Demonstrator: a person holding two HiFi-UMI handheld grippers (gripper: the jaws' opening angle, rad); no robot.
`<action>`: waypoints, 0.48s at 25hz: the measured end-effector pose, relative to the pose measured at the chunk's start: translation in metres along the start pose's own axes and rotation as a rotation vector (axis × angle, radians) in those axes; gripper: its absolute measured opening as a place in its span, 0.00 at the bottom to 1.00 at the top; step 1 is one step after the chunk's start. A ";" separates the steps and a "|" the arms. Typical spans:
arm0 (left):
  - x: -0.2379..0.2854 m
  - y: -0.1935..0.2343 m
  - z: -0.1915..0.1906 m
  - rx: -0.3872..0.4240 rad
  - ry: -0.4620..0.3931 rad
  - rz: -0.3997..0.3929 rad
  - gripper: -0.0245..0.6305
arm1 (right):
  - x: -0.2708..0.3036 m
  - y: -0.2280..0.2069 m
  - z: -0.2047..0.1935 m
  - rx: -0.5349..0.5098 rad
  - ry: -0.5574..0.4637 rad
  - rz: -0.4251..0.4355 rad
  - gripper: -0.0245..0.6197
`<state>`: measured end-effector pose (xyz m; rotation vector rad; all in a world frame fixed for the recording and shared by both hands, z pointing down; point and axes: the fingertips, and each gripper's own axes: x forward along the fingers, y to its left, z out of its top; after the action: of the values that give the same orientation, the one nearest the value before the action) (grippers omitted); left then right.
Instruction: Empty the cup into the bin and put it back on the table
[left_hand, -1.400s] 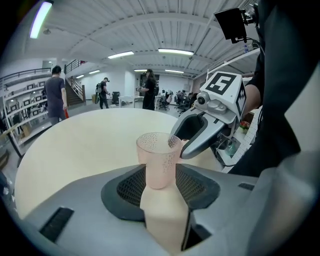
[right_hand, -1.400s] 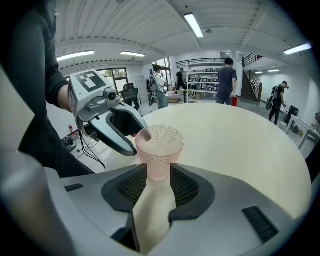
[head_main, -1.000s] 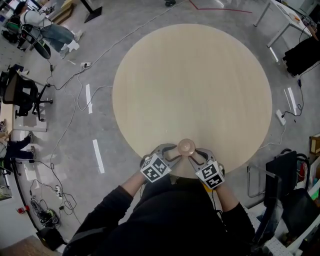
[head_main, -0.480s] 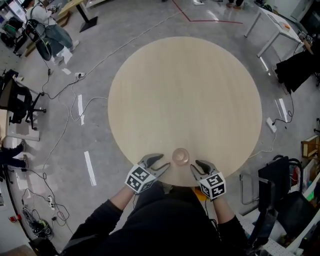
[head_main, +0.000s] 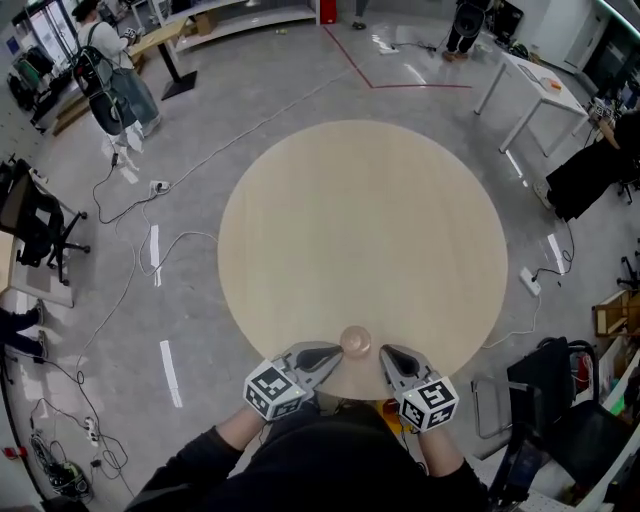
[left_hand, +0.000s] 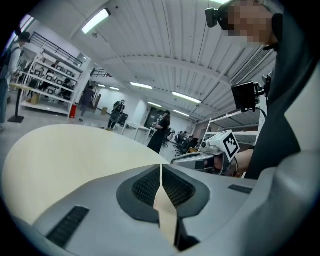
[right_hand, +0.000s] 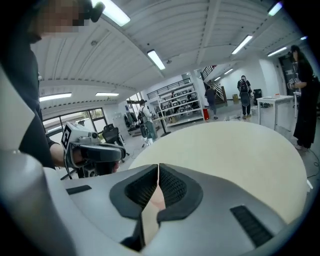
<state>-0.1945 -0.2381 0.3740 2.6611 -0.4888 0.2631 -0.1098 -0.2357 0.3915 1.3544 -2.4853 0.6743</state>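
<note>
While both claws hang at the near rim of the table (head_main: 362, 230), the cup (head_main: 356, 341) sits upright on the tabletop between their tips, right at that edge. Left to right:
- far left floor: black office chair (head_main: 35, 215), loose cables (head_main: 130, 265), white tape strips (head_main: 170, 372). A person with a backpack (head_main: 110, 85) stands top left.
- left gripper (head_main: 330, 354): the jaws have just been closing and are now closed. Its own view shows the pads meeting at the tips with nothing between them, only tabletop colour through the slit lower down. The tip points in toward the cup, just beside it. Can't judge contact from above.
- cup: small, tan-pink, held by neither claw.
- right gripper (head_main: 390, 356): same story. The jaws have just been closing and are now closed, pads tip to tip, nothing clamped. The tip is just right of the cup, with a slim gap visible in the head view.
- each gripper view catches the other claw opposite it, marker cube up, with a hand round the grip.
- table: round, light wood.
- right side: white desks (head_main: 525, 75) top right, dark bags and chair frames (head_main: 560, 400) lower right.
</note>
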 end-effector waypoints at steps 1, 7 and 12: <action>0.000 -0.005 0.006 0.009 -0.011 -0.010 0.09 | -0.002 0.004 0.009 0.011 -0.030 0.006 0.07; -0.015 -0.030 0.039 0.066 -0.078 -0.030 0.09 | -0.018 0.043 0.057 -0.019 -0.160 0.059 0.07; -0.032 -0.039 0.049 0.075 -0.124 -0.054 0.09 | -0.025 0.068 0.076 -0.062 -0.209 0.061 0.07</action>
<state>-0.2042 -0.2161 0.3078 2.7714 -0.4530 0.1030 -0.1518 -0.2237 0.2963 1.3960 -2.6949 0.4851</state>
